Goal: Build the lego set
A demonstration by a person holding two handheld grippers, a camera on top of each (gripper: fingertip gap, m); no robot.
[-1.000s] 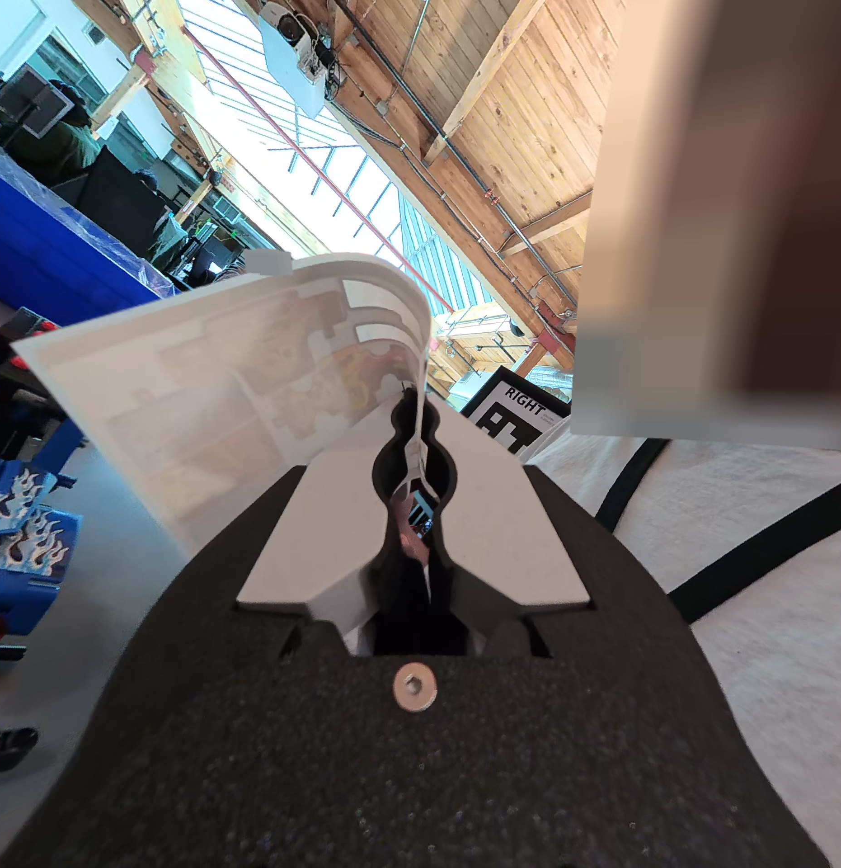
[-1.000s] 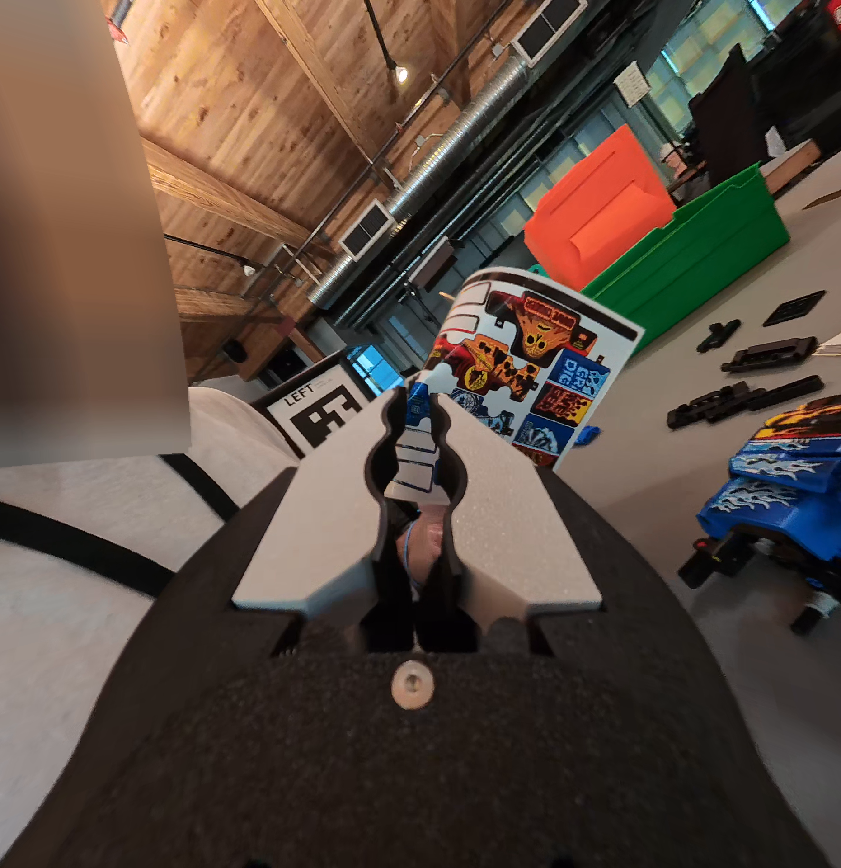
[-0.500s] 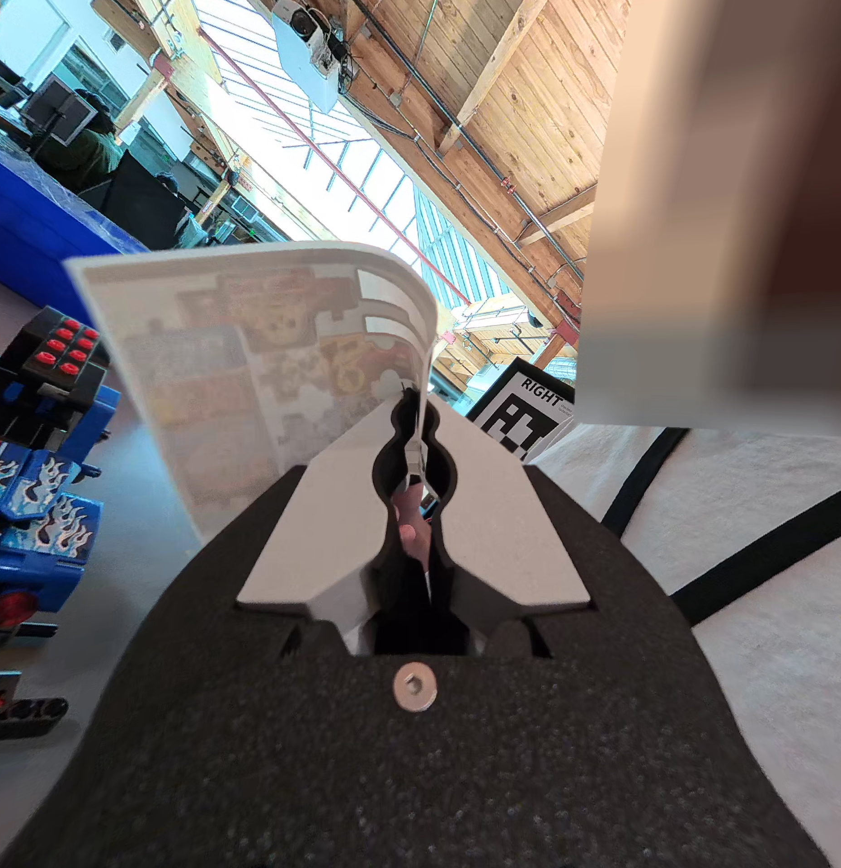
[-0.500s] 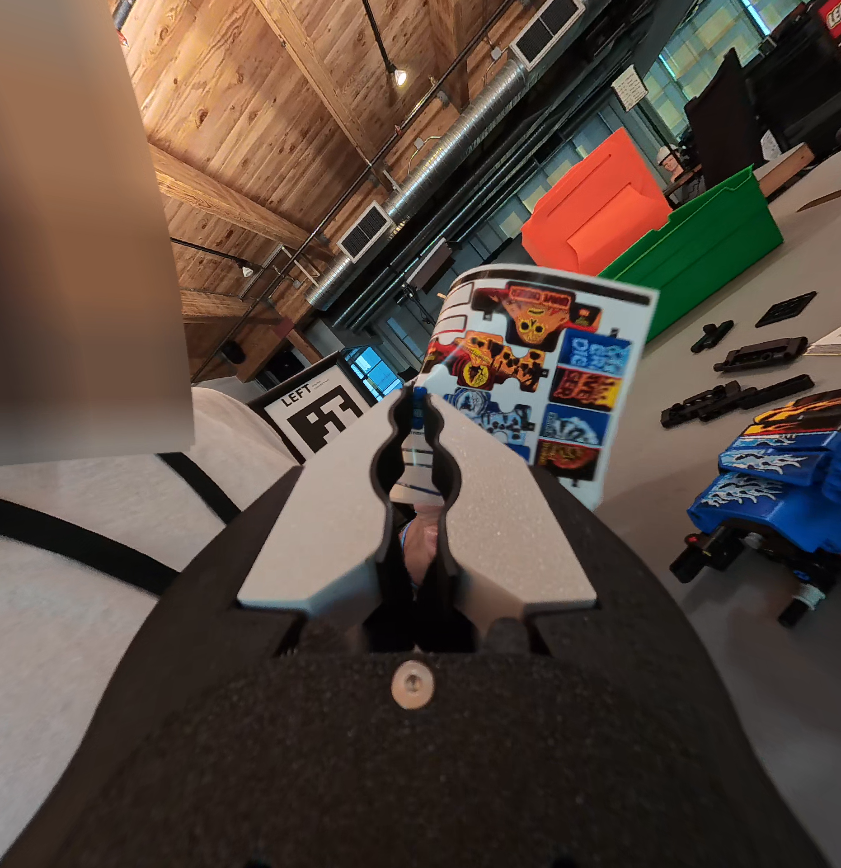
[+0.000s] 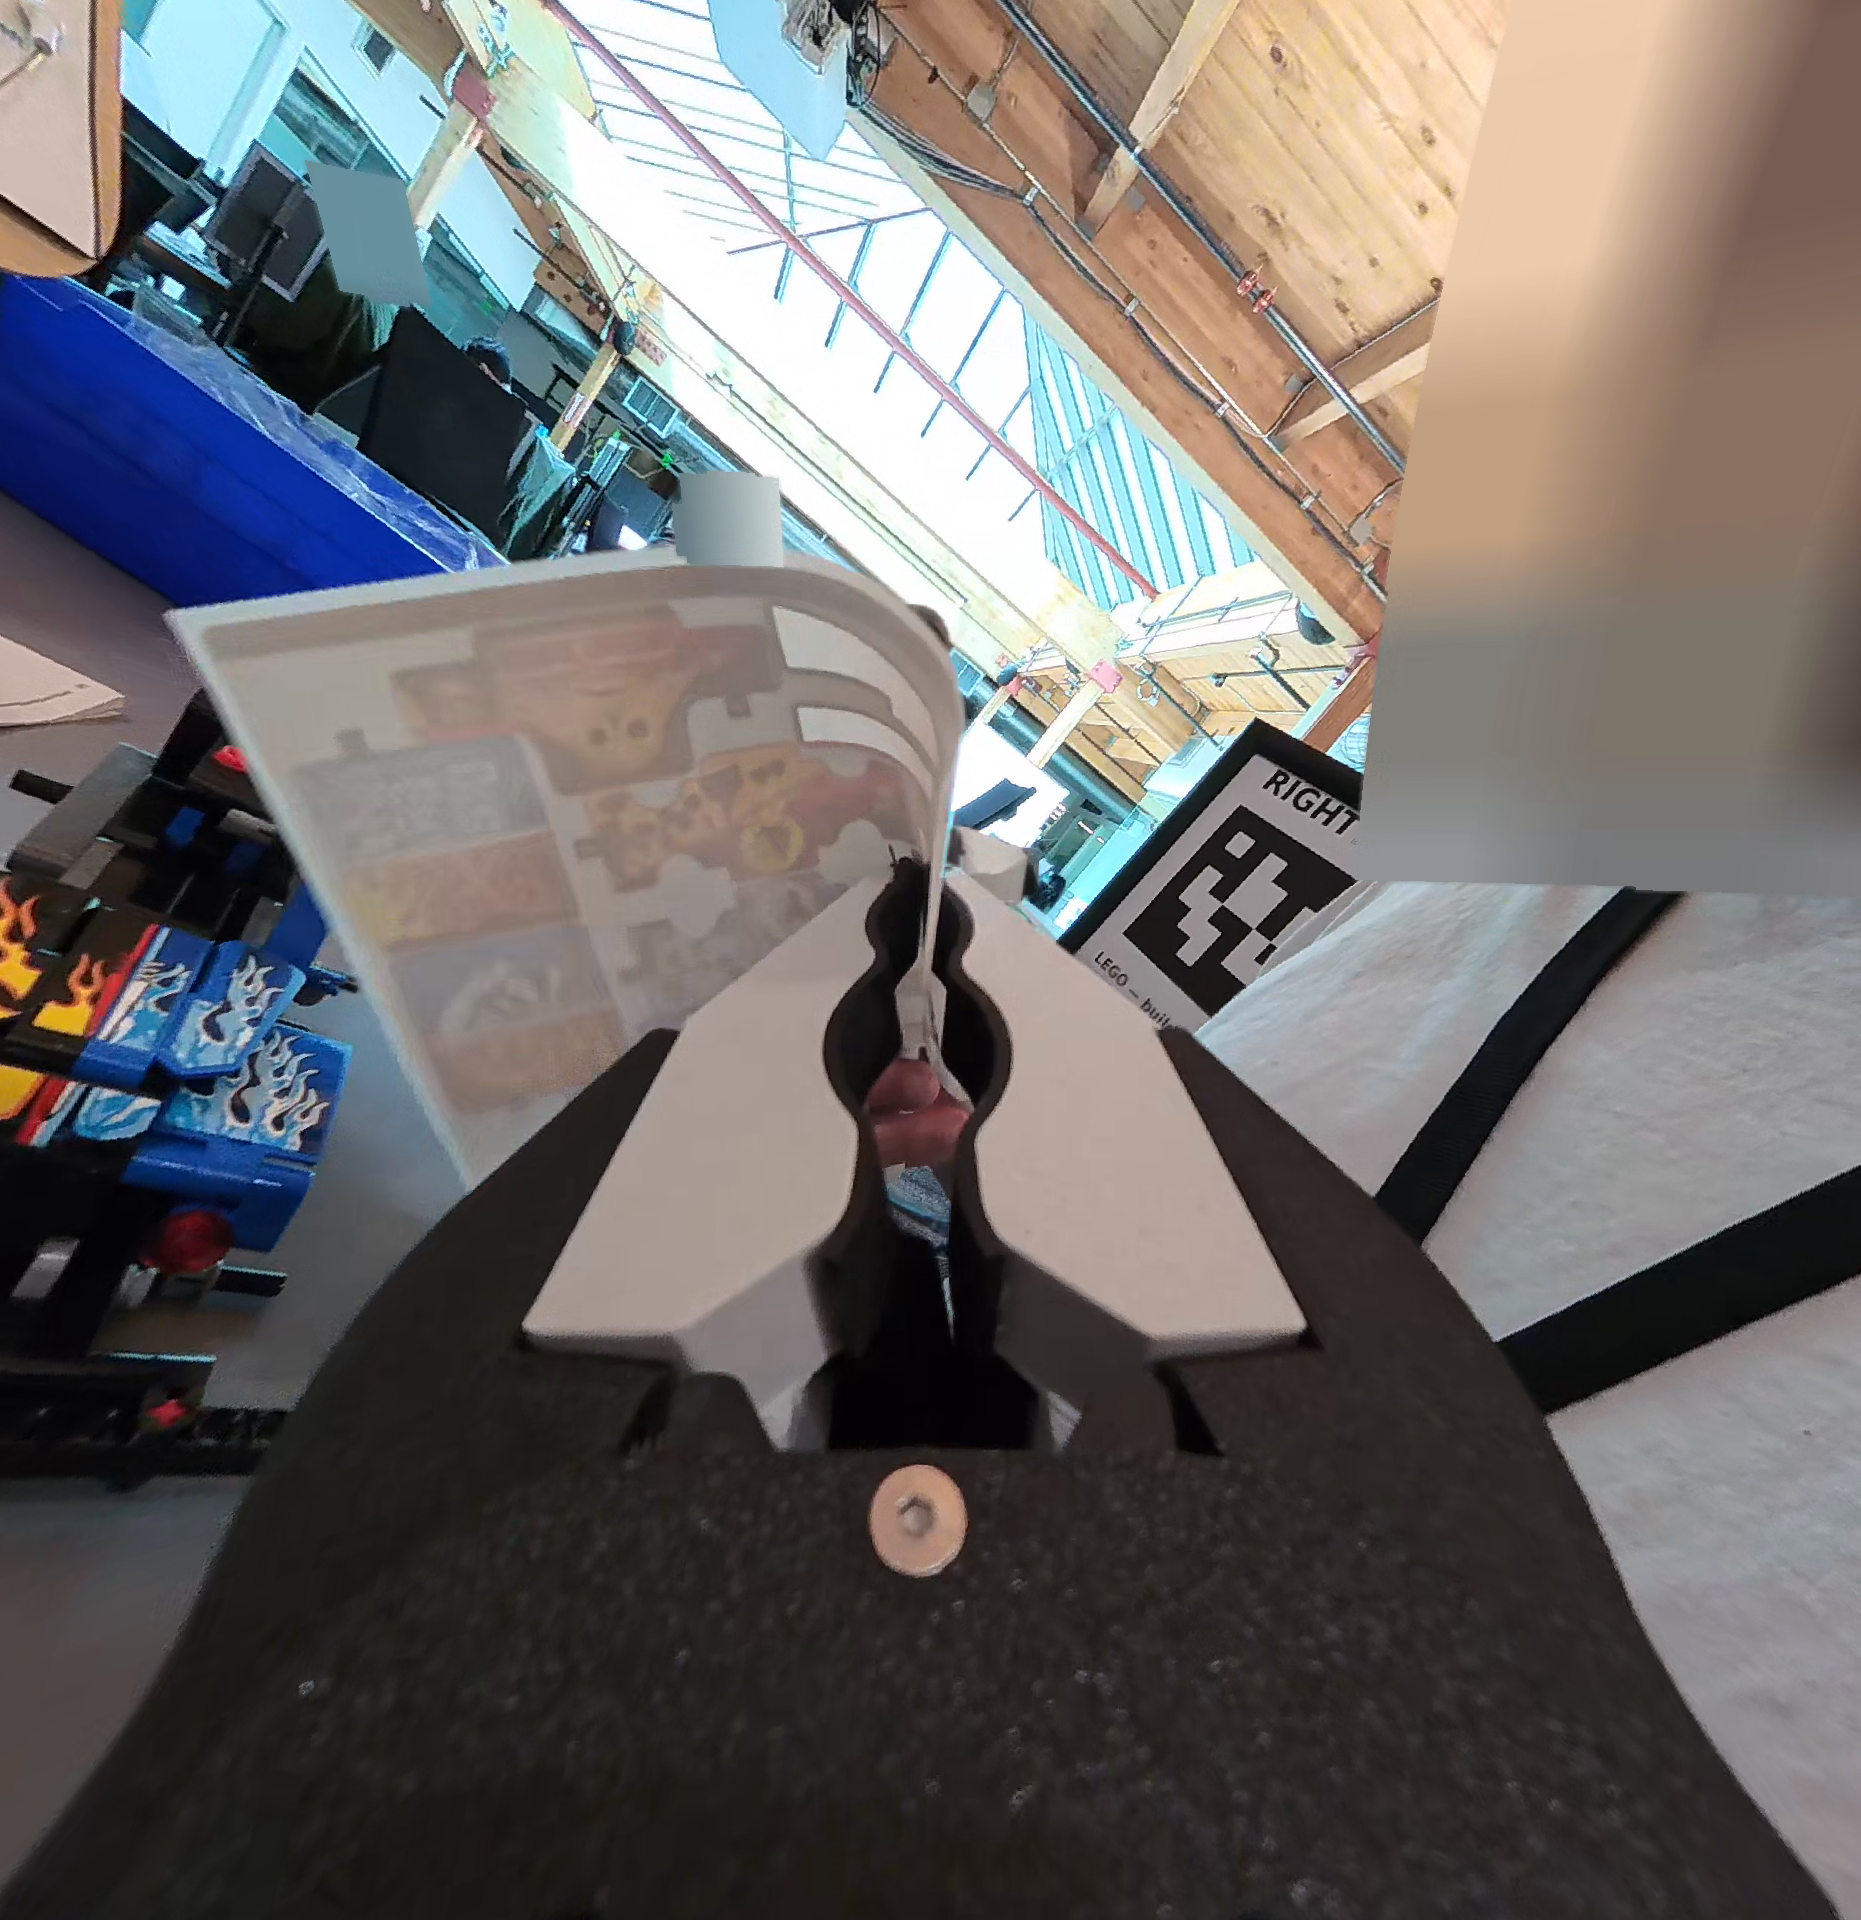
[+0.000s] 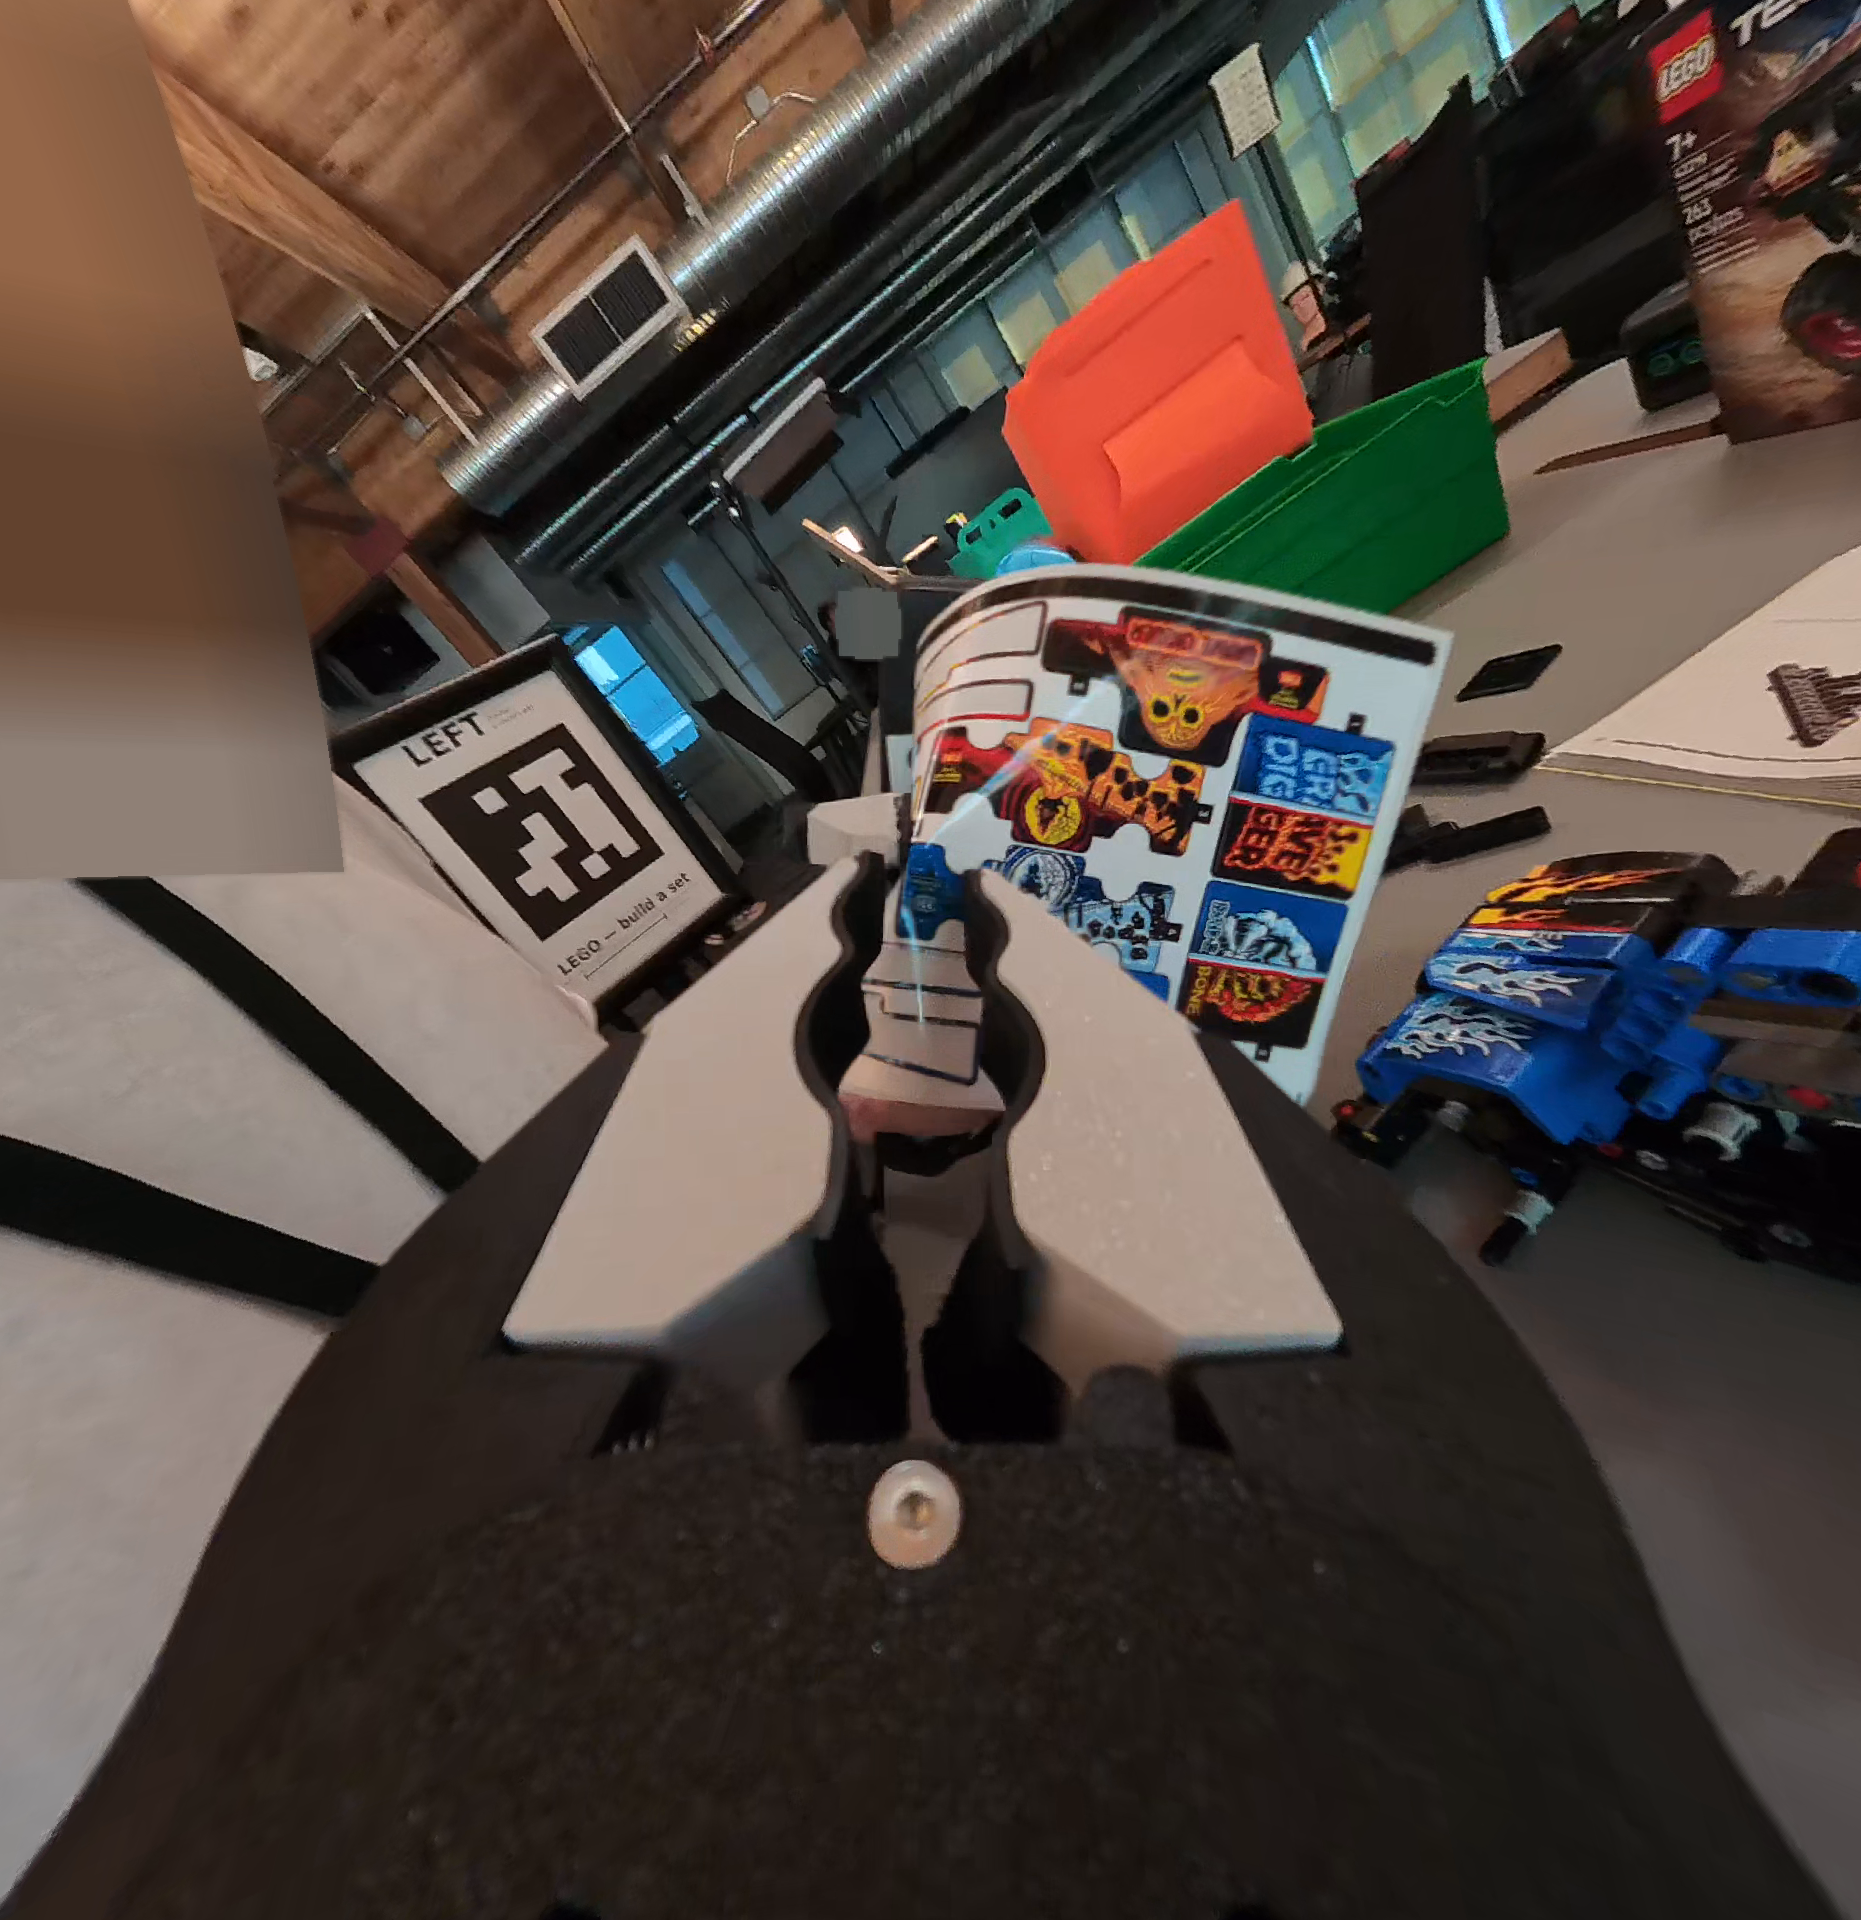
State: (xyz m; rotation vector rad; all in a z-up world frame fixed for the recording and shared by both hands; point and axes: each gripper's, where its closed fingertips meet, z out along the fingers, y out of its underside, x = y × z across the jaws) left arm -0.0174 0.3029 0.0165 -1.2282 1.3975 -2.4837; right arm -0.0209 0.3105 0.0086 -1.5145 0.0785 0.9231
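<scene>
A sticker sheet (image 6: 1196, 790) with flame and skull decals curves up between my two grippers, which face each other. My right gripper (image 6: 924, 883) is shut on the sheet's near edge, where a small blue sticker sits between the tips. My left gripper (image 5: 928, 904) is shut on the same sheet; this view shows the sheet's pale back side (image 5: 552, 831). The partly built blue and black Lego truck with flame decals stands on the grey table, to the right in the right wrist view (image 6: 1591, 997) and to the left in the left wrist view (image 5: 209, 1070).
A green bin (image 6: 1352, 499) with an orange lid (image 6: 1154, 395), the Lego box (image 6: 1778, 208), an instruction booklet (image 6: 1736, 727) and loose black parts (image 6: 1477, 748) lie beyond the sheet. A blue bin (image 5: 157, 488) stands far left. A person's white shirt (image 5: 1632, 1143) is close behind both grippers. The tips of both grippers are at nearly the same place.
Both grippers tipped down toward the table with the sheet, so the truck shows more. The sheet swung more upright. The right jaws look slightly wider apart.
</scene>
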